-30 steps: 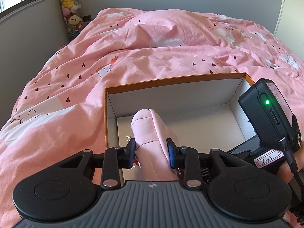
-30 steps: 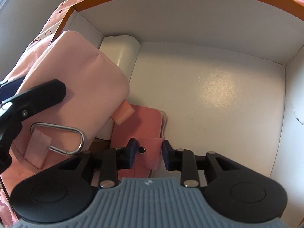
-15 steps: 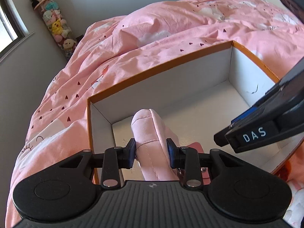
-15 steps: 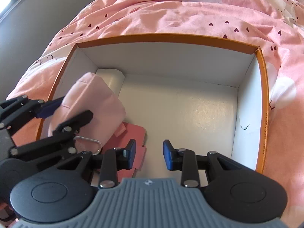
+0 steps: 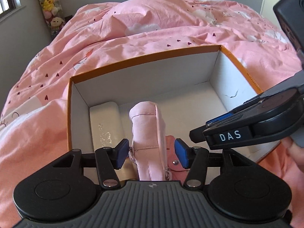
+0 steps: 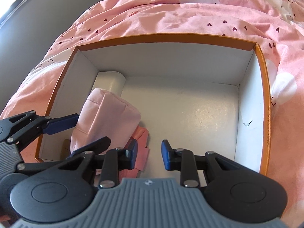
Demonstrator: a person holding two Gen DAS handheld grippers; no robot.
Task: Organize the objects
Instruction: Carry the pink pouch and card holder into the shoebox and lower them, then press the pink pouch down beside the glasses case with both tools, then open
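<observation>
While opening, pouch [image 5: 147, 133] (box-walled [image 5: 144, 77]).

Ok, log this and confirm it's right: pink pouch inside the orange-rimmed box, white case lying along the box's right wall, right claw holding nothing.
One detail is wrong: the white case lies along the box's left wall, not the right, as the left wrist view shows. The rest stands: the pink pouch is inside the box, and the right claw holds nothing.

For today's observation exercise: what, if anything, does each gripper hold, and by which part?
Nothing is held. The left gripper is opening; its fingers stand clear of the pink pouch between them. The right gripper is empty.
</observation>
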